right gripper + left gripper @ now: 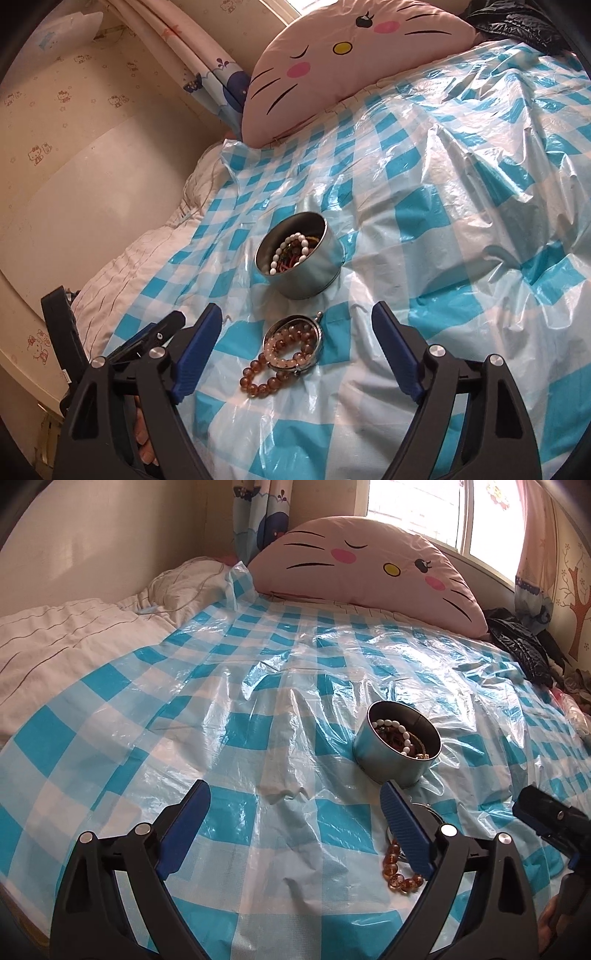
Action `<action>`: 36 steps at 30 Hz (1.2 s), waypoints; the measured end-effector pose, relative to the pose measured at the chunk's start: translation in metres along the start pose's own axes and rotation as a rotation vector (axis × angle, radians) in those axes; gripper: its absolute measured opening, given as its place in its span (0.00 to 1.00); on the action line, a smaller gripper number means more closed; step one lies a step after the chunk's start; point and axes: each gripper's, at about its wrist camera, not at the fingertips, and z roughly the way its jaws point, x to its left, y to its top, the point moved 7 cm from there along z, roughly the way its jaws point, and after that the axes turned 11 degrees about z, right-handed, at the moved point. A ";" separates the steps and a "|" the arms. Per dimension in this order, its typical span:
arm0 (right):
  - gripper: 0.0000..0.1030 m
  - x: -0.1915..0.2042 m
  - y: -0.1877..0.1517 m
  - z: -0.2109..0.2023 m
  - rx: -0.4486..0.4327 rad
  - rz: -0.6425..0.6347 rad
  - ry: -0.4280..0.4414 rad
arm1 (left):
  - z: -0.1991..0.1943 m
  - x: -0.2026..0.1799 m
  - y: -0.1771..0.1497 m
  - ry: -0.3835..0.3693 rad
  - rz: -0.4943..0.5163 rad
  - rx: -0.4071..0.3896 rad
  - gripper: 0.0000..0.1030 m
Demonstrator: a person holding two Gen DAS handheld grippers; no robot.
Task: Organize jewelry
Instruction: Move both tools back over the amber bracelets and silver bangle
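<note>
Jewelry, partly sorted: white bead bracelet (291,251) already in the round tin (295,254) on the checked sheet (443,221); amber bracelet (258,380) and metal ring (293,345) remain outside, between the spread, empty right gripper (295,350); left gripper (295,812) likewise spread.

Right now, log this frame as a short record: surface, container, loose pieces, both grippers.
surface: blue-and-white checked plastic sheet over a bed
container: round metal tin, open, upright, holding a white bead bracelet and other jewelry
loose pieces: amber bead bracelet and a round silver lid with pale beads, touching, in front of the tin
left gripper: open, empty
right gripper: open, empty, lid between fingers
</note>
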 end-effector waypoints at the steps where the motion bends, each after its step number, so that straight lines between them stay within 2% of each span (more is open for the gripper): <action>1: 0.78 0.006 -0.006 0.006 0.018 -0.018 -0.006 | -0.001 0.003 -0.001 0.000 -0.010 -0.003 0.87; 8: 0.80 0.029 -0.031 0.047 0.109 -0.188 -0.099 | 0.010 0.018 -0.002 -0.002 -0.064 0.012 0.87; 17: 0.80 0.016 -0.032 0.076 0.189 -0.193 -0.151 | 0.017 0.024 -0.001 -0.028 -0.122 0.012 0.90; 28: 0.82 0.016 -0.046 0.111 0.269 -0.340 -0.270 | 0.020 0.016 -0.001 -0.059 -0.107 0.020 0.90; 32: 0.65 0.018 -0.047 0.110 0.258 -0.368 -0.285 | 0.021 0.016 -0.002 -0.061 -0.111 0.022 0.90; 34: 0.61 0.017 -0.042 0.104 0.240 -0.343 -0.265 | 0.021 0.017 -0.002 -0.062 -0.115 0.023 0.90; 36: 0.61 0.015 -0.036 0.097 0.220 -0.310 -0.244 | 0.021 0.018 -0.002 -0.063 -0.120 0.023 0.90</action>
